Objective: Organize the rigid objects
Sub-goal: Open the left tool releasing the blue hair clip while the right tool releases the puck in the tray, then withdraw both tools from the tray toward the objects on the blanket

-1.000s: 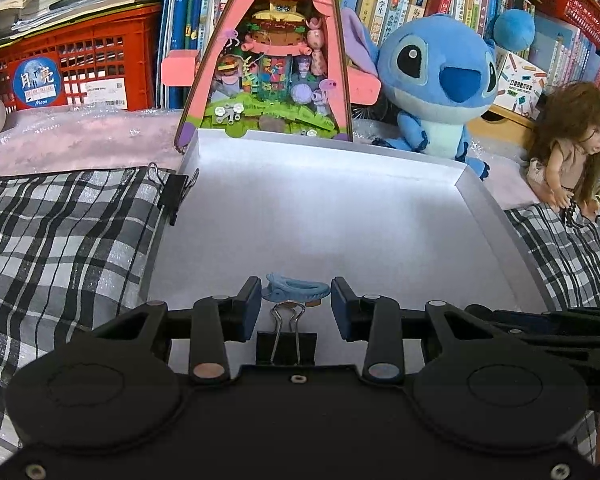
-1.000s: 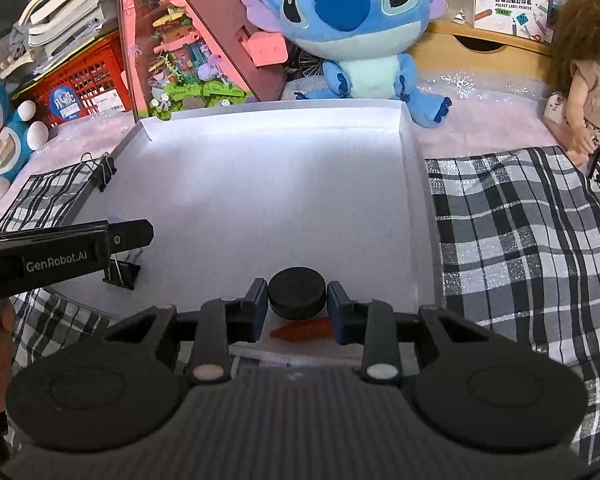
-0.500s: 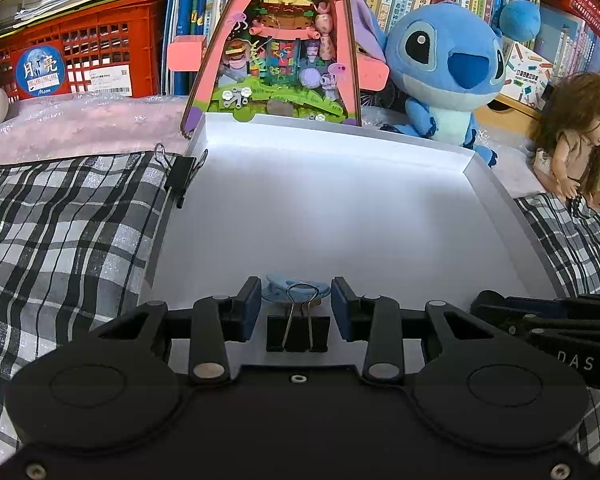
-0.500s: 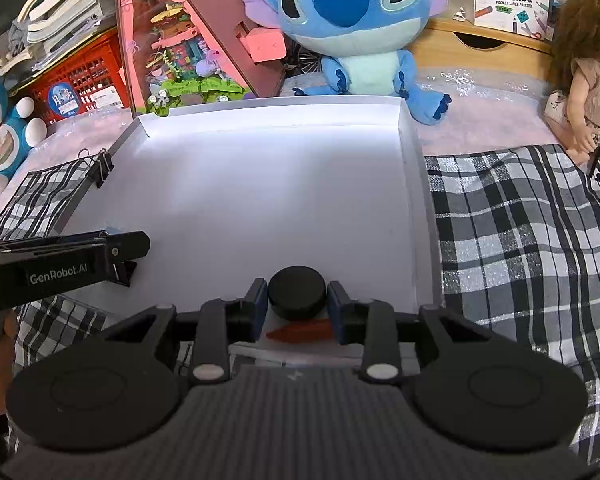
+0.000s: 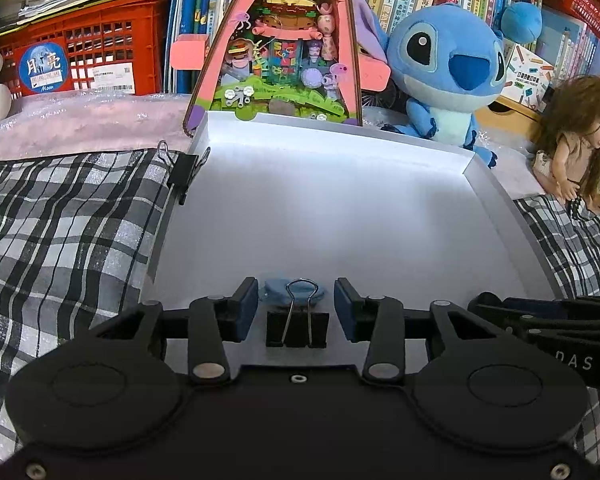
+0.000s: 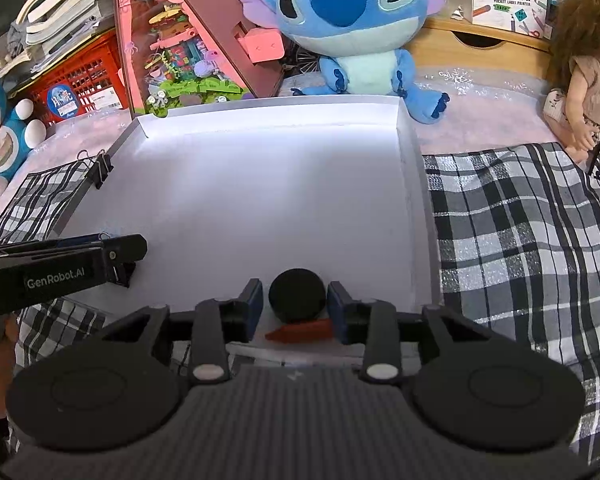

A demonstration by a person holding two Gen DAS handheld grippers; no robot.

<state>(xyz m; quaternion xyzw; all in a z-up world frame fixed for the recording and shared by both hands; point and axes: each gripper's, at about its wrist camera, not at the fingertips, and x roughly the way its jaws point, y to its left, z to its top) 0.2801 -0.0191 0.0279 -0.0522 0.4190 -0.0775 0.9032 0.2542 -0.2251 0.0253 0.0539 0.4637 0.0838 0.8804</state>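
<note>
A shallow white tray [image 5: 340, 208] lies on a plaid cloth. In the left wrist view my left gripper [image 5: 296, 306] is open over the tray's near edge, around a black binder clip [image 5: 297, 328] clipped there, with a light blue clip [image 5: 292, 292] lying just beyond it. In the right wrist view my right gripper [image 6: 295, 306] has its pads against a black round puck [image 6: 297, 295]. A red-orange crayon-like piece [image 6: 300, 330] lies under it at the tray's near edge. The left gripper's body [image 6: 60, 264] shows at the left.
A second binder clip [image 5: 184, 170] grips the tray's left rim. Behind the tray stand a pink triangular toy house [image 5: 284, 48], a blue plush [image 5: 448, 68], a doll [image 5: 572, 148], a red crate [image 5: 80, 60] and shelved books. Plaid cloth [image 6: 520, 232] lies on both sides.
The left gripper has drawn back a little, so the binder clip and blue clip show more fully between its fingers. The right gripper and puck have stayed nearly still.
</note>
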